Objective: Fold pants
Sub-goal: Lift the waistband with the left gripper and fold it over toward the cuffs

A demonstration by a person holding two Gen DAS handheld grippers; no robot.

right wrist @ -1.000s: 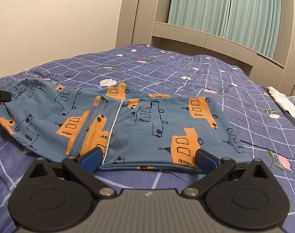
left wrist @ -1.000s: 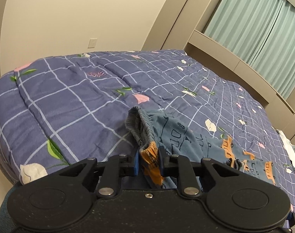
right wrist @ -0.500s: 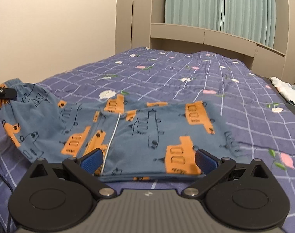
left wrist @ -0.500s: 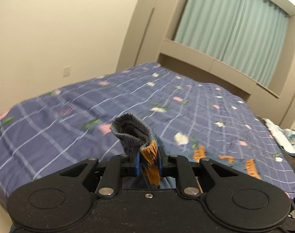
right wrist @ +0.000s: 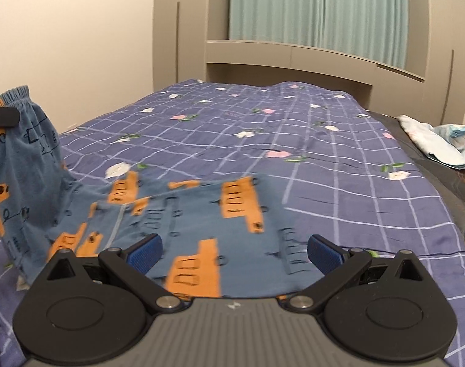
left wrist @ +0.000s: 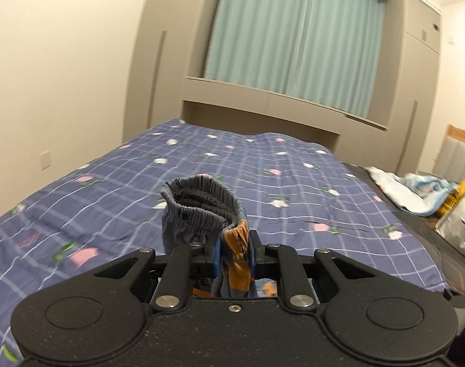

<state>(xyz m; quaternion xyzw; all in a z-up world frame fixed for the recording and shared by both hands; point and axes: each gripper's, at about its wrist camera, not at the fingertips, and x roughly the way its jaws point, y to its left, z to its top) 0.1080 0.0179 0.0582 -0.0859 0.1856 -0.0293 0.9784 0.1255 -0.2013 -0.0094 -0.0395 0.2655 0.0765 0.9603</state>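
Blue pants (right wrist: 183, 214) printed with orange trucks lie on the bed, the legs spread flat in the right wrist view. My left gripper (left wrist: 234, 255) is shut on the elastic waistband (left wrist: 201, 202), which curls up in a loop above the blue pads. In the right wrist view that waistband end (right wrist: 21, 140) hangs lifted at the far left, with a black piece of the left gripper (right wrist: 2, 116) across it. My right gripper (right wrist: 234, 250) is open above the pant legs, its blue pads (right wrist: 145, 249) spread wide over the cloth with no pad pressing on it.
The bed carries a purple checked quilt (right wrist: 293, 140) with flower prints. A crumpled light-blue cloth (right wrist: 440, 143) lies at the bed's right edge. A beige headboard shelf (left wrist: 281, 104) and green curtains (left wrist: 293, 39) stand behind. A yellow item (left wrist: 452, 198) sits at the far right.
My left gripper has lifted the waistband off the quilt and rolled, so the view swung from the wall to the curtains. The right gripper rose a little and stayed open over the legs.
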